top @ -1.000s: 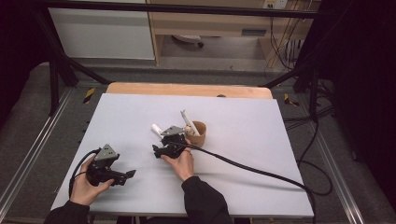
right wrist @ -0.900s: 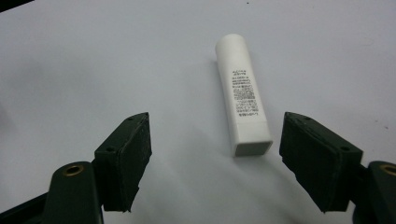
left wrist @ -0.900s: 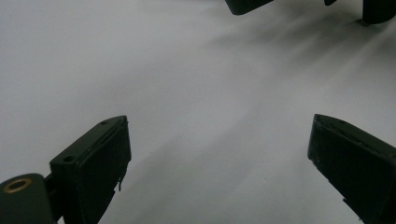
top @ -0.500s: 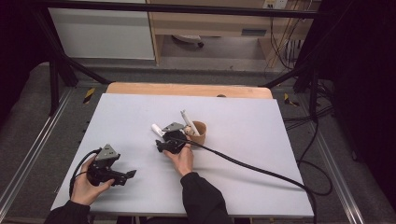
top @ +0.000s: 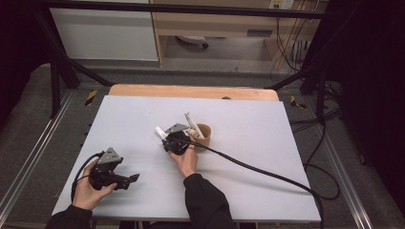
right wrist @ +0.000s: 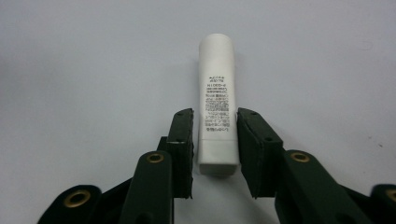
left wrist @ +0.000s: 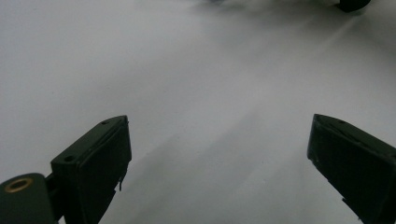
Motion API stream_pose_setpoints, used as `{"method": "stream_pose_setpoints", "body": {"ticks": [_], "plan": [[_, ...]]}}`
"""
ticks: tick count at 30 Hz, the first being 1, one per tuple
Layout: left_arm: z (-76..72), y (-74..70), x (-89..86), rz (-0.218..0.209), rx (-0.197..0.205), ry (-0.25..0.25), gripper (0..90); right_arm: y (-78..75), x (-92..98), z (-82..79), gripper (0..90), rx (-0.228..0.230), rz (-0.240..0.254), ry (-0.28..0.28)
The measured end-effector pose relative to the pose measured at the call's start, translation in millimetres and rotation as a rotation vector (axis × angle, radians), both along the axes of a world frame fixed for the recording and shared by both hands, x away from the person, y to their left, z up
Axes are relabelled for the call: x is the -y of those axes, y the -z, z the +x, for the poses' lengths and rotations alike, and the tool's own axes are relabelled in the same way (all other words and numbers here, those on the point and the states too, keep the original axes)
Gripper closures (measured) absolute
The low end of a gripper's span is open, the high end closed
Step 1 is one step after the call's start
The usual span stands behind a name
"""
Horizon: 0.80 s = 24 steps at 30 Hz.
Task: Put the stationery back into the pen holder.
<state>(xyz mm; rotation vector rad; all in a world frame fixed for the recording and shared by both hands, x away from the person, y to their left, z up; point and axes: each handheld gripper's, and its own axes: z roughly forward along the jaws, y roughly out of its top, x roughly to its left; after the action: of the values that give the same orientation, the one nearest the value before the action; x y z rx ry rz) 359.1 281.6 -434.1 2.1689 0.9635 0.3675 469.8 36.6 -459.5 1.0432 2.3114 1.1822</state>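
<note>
White tabletop (top: 267, 157) lying over a wooden board (top: 191, 90), its far edge showing. Grey floor (top: 28, 124) running around it; metal rails (top: 28, 167) flanking left and right. Far off, a white cabinet (top: 105, 33) and wooden shelving (top: 215, 24) standing. Black cables (top: 329, 157) trailing at right.

A: The high view looks forward and down from above the person's side, taking in the whole white table (top: 267, 157) from afar.

B: And the left gripper view rides low, facing along its own jaws over bare tabletop close ahead.

A: The right gripper view sits closer still, looking down its jaws at the white tube (right wrist: 216, 102) between them; the high view shares that tube (top: 161, 132).
</note>
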Motion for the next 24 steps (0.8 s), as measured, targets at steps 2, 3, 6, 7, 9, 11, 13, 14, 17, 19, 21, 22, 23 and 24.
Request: {"method": "stream_pose_setpoints", "body": {"ticks": [2,3,6,7,9,11,13,14,17,19,21,22,23,24], "plan": [[0.1,0.2,0.0,0.002,0.000,0.001,6.4,0.2,-0.2,0.4,69.1,-0.004,-0.001,0.003],[0.1,0.1,0.0,0.004,-0.001,0.001,6.4,0.3,-0.2,0.6,69.5,-0.003,-0.001,0.005],[0.0,0.2,-0.2,0.003,-0.002,0.000,6.6,0.6,-1.5,0.8,69.7,-0.007,-0.015,0.007],[0.1,0.1,-0.3,0.004,-0.001,0.001,6.6,0.7,-1.8,1.0,69.9,-0.009,-0.019,0.008],[0.0,0.0,-0.1,0.002,-0.002,0.001,6.6,0.8,-2.1,1.0,70.6,-0.007,-0.024,0.017],[0.0,0.1,0.0,0.003,-0.002,0.002,6.8,0.7,-2.2,0.8,71.0,-0.006,-0.026,0.020],[0.0,0.1,-0.2,0.002,-0.002,0.002,6.8,0.6,-2.3,0.2,71.3,-0.005,-0.026,0.023],[0.0,0.0,-0.3,0.002,-0.002,0.002,6.8,0.4,-2.0,-0.3,71.4,-0.006,-0.029,0.022],[0.0,-0.3,-0.7,-0.001,0.000,-0.001,6.8,-0.5,-1.9,-2.1,71.6,-0.017,-0.018,0.010],[-0.1,-0.4,-0.7,-0.001,0.000,-0.001,6.8,-2.4,-2.0,-3.7,71.6,-0.032,-0.006,-0.010],[-0.2,-0.4,-0.7,0.000,0.001,-0.001,6.8,-5.5,-1.4,-6.6,71.7,-0.028,-0.006,-0.018],[-0.2,-0.5,-0.7,-0.001,0.001,-0.001,6.8,-7.3,-1.2,-8.1,71.7,-0.033,-0.005,-0.026],[-0.2,-0.6,-0.7,-0.001,0.001,-0.001,6.8,-9.3,-0.8,-10.1,71.7,-0.033,-0.005,-0.031],[-0.4,-0.8,-0.8,0.000,0.001,-0.001,6.8,-11.2,0.2,-12.3,71.7,-0.035,-0.005,-0.041]]}}
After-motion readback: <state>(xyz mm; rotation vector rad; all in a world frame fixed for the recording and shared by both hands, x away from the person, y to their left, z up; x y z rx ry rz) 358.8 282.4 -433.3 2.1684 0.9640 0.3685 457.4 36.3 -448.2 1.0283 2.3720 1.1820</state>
